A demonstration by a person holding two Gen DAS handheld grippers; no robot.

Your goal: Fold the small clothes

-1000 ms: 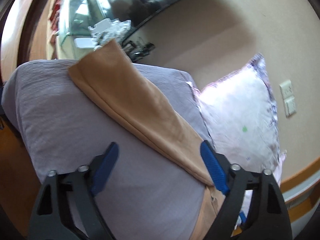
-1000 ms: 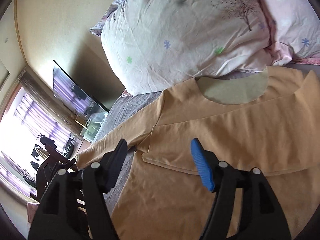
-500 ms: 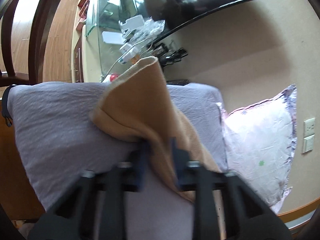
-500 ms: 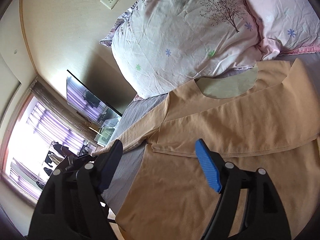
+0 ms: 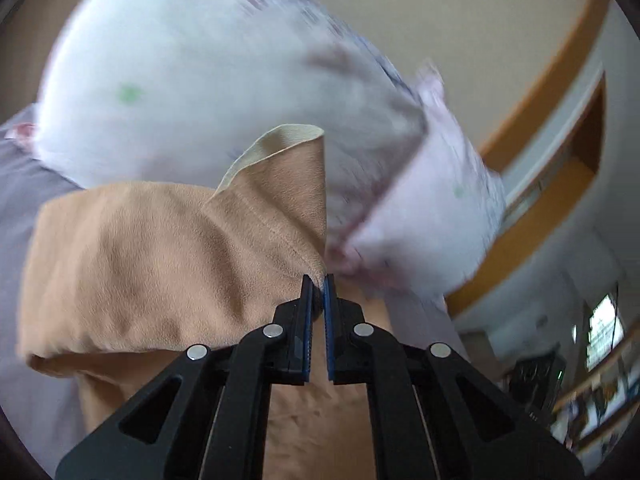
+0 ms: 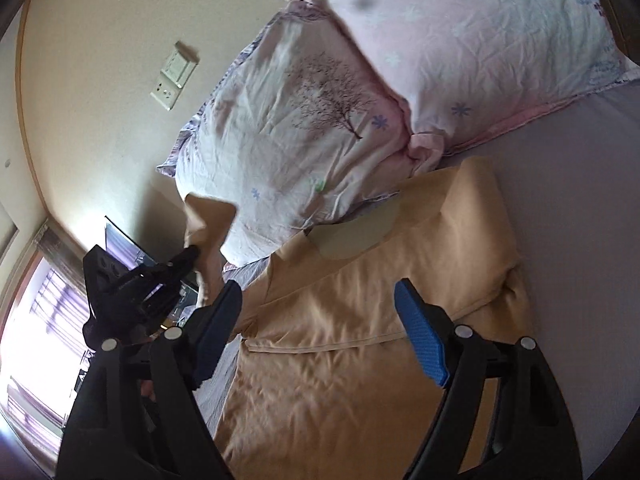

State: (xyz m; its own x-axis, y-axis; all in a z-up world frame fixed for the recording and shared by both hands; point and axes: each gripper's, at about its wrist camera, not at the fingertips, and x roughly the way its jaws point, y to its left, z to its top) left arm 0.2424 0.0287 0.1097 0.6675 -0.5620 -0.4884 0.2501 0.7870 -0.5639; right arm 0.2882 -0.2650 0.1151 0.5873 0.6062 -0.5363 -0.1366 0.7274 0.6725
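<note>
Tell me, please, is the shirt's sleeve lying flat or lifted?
Lifted: the left gripper is shut on the sleeve, holding it above the shirt.

L gripper [image 5: 316, 280] clamped, raised – R gripper [image 6: 320, 320] spread wide.

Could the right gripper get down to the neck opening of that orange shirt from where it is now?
Probably yes. The right gripper is open above the shirt, and nothing lies between it and the neck opening. The left gripper holds the sleeve off to one side.
</note>
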